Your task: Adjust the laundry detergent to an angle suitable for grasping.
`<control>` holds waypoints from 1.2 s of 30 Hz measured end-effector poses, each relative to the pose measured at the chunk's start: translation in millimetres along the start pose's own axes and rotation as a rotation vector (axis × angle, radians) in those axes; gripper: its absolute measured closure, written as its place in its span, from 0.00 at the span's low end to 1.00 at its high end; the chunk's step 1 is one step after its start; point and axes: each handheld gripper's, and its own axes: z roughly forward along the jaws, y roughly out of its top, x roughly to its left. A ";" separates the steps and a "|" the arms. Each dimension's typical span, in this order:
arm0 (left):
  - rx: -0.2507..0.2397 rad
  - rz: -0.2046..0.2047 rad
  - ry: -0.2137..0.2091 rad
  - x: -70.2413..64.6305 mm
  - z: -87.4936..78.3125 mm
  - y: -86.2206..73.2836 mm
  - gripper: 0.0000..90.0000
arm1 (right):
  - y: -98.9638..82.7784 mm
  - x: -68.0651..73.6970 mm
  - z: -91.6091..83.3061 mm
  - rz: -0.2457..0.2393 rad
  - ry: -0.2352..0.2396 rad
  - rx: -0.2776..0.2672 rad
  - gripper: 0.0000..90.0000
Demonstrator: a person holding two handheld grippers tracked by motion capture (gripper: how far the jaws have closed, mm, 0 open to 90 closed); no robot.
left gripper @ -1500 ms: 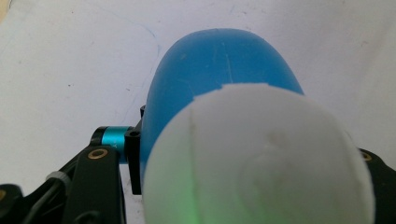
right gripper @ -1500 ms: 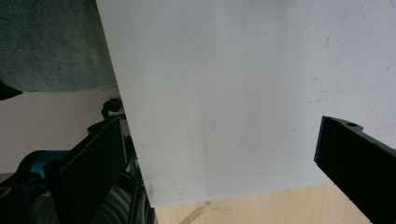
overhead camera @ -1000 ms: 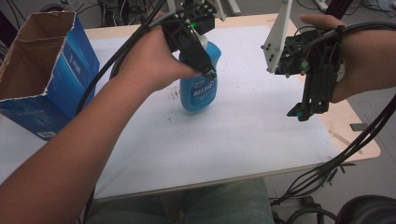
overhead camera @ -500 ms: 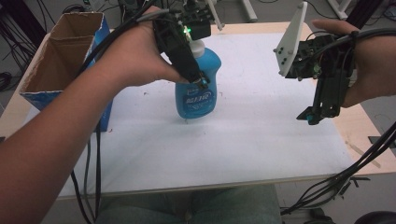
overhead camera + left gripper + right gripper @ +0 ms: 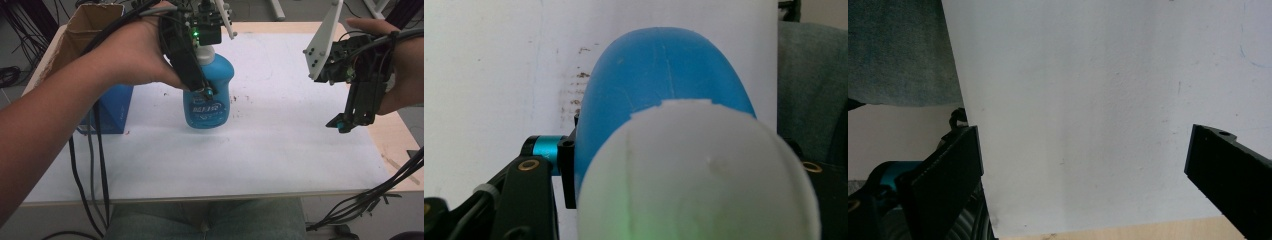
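A blue bottle (image 5: pixel 210 95) with a white cap (image 5: pixel 204 54) stands upright on the white table sheet (image 5: pixel 280 150) left of centre. My left gripper (image 5: pixel 200 82) comes down from above and is shut on the bottle's upper body. In the left gripper view the white cap (image 5: pixel 696 175) and blue shoulder (image 5: pixel 659 70) sit between the jaws. My right gripper (image 5: pixel 350 120) hangs over the table's right side, well apart from the bottle, open with nothing between its jaws; the right gripper view looks down on bare white sheet (image 5: pixel 1088 100).
An open cardboard-lined blue box (image 5: pixel 95 60) stands at the back left, close to the left forearm. Small brown stains (image 5: pixel 240 97) mark the sheet beside the bottle. Cables (image 5: pixel 95 165) hang off the front left edge. The wooden table edge (image 5: pixel 400 150) shows at right.
The left gripper and the bottle have stayed together near the same spot on the sheet. The right gripper has kept its place at the right, still open.
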 end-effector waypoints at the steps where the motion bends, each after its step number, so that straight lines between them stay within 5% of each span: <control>1: 0.003 0.010 -0.008 -0.8 0.7 -0.8 0.44 | 0.6 0.2 -0.2 -0.001 0.000 0.000 0.01; 8: 0.017 0.125 -0.048 -5.5 5.6 -4.2 0.44 | 4.1 1.1 -1.2 -0.004 0.000 0.003 0.01; 19: 0.027 0.239 -0.131 -7.6 15.9 -12.9 0.44 | 5.7 1.1 -1.2 -0.003 0.000 0.007 0.01; 36: 0.019 0.342 -0.160 -7.4 34.2 -23.8 0.44 | 4.1 1.3 0.5 0.001 0.003 0.007 0.01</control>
